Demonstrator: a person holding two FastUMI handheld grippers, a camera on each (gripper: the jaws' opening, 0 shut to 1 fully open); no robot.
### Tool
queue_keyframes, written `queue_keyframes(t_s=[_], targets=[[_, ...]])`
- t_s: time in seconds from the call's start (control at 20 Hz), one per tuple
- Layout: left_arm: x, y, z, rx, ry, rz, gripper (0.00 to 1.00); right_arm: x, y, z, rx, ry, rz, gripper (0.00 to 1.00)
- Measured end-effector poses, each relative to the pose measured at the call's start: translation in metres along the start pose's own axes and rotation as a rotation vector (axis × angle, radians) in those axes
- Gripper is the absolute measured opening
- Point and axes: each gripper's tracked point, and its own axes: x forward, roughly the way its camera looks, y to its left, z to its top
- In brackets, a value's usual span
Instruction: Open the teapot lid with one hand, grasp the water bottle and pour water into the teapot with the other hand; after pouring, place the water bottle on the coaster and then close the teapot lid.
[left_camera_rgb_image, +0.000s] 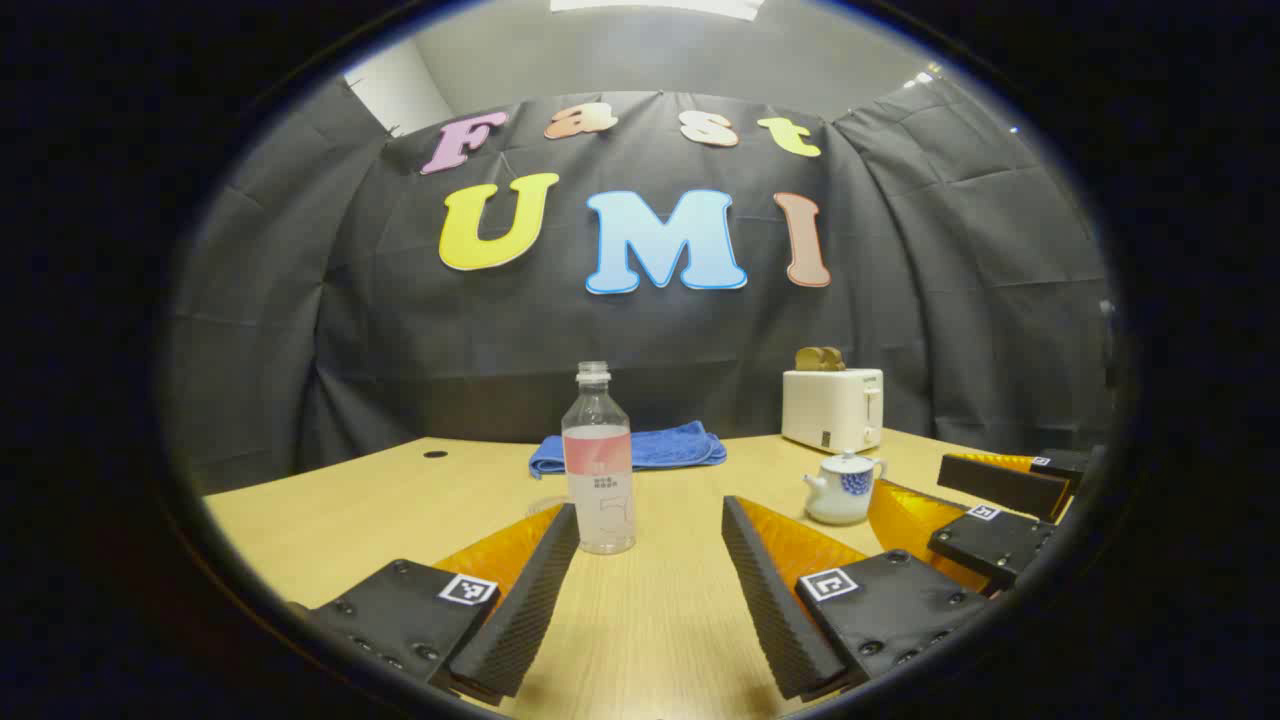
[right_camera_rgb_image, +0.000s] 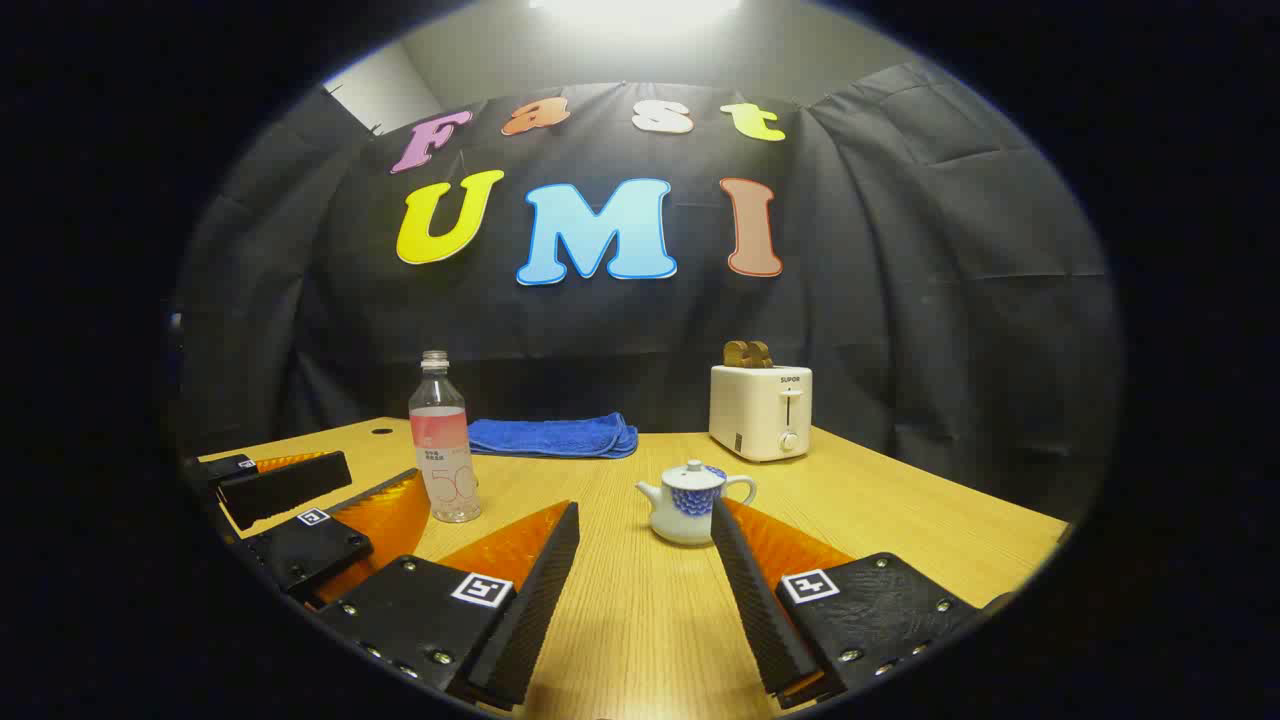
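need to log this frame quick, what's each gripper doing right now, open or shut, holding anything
Left gripper: open, holding nothing; the water bottle stands just ahead of its fingers.
Right gripper: open, holding nothing; the teapot sits ahead, lid on.

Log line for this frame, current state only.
left gripper open, facing water bottle | right gripper open, near teapot | lid on | nothing held

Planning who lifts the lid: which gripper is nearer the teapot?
Right. The right gripper is open just short of the teapot; the left gripper is open in front of the bottle, off to the teapot's side.
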Motion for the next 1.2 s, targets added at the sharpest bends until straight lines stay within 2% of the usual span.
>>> queue_keyframes(t_s=[0.25,0.4,0.9,1.05,1.2], targets=[[0.0,-0.002,-0.001,0.0,0.005,-0.018,1.0,0.0,-0.002,0.0,0.002,0.002,-0.017,0.83],[0.001,0.001,-0.001,-0.001,-0.001,0.017,1.0,-0.001,-0.003,-0.002,0.002,0.0,-0.013,0.83],[0.007,0.005,-0.006,-0.017,0.029,0.022,1.0,0.002,-0.013,-0.004,-0.005,0.001,-0.018,0.83],[0.025,0.024,0.015,-0.041,0.011,0.038,1.0,0.015,-0.029,-0.001,0.008,-0.01,-0.019,0.83],[0.028,0.03,0.029,0.008,-0.027,0.049,1.0,0.043,-0.031,0.009,0.01,-0.006,-0.029,0.83]])
